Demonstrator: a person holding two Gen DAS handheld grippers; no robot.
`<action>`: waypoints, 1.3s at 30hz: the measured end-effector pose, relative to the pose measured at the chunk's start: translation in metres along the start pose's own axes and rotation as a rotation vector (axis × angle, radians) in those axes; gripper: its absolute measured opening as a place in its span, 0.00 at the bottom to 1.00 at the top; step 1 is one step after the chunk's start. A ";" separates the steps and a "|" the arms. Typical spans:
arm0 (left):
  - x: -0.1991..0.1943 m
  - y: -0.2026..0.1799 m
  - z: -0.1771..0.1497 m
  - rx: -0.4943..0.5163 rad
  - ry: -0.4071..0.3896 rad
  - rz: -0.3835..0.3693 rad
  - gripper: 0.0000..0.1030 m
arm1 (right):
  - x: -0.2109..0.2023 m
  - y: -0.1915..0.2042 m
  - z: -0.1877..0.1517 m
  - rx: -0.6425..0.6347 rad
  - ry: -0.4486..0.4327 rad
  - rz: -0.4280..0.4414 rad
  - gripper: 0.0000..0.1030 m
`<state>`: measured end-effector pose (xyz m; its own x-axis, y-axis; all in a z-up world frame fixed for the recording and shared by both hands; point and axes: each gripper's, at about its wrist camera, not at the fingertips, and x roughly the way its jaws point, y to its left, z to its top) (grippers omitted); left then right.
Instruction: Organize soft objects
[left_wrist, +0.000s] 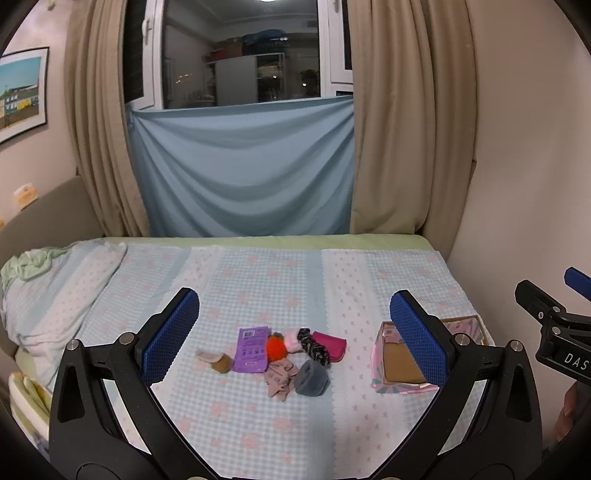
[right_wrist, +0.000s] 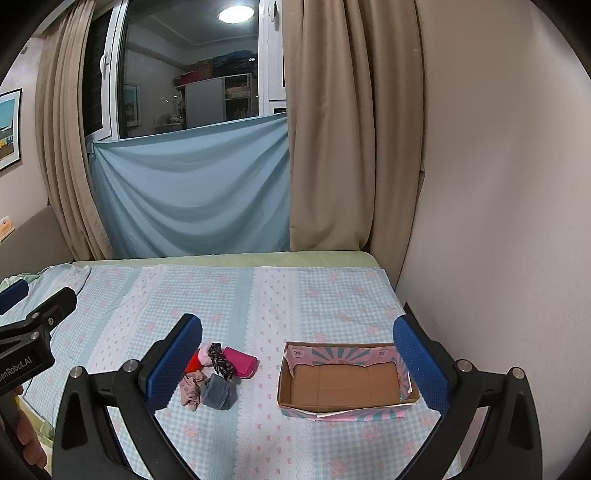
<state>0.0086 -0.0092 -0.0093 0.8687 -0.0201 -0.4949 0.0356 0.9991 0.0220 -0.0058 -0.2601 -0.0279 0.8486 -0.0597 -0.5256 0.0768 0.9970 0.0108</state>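
Both claws spread wide, empty, hovering above bed (left_wrist: 280, 424): left claw (left_wrist: 293, 334), right claw (right_wrist: 297, 363). Soft objects heaped mid-bed: purple packet (left_wrist: 251, 349), orange pompom (left_wrist: 275, 349), grey roll (left_wrist: 312, 377), magenta pouch (right_wrist: 241, 362), beige cloth (right_wrist: 191, 389). Cardboard box (right_wrist: 343, 382) empty, just right of heap.

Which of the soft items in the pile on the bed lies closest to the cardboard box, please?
The magenta pouch does. It sits at the pile's right edge, on the side facing the cardboard box, while the grey roll, beige cloth and orange pompom lie farther left.
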 end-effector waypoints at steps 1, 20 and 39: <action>0.000 0.000 0.000 -0.001 0.000 -0.001 1.00 | 0.000 0.000 0.000 0.000 0.000 -0.001 1.00; -0.001 -0.001 0.000 -0.002 0.002 -0.004 1.00 | -0.001 -0.003 0.000 0.002 0.002 -0.002 1.00; 0.004 -0.001 -0.002 -0.019 0.012 -0.015 1.00 | 0.000 -0.001 0.000 0.009 0.009 -0.003 1.00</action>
<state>0.0115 -0.0102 -0.0131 0.8621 -0.0351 -0.5055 0.0395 0.9992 -0.0018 -0.0062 -0.2615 -0.0282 0.8434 -0.0625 -0.5336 0.0844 0.9963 0.0167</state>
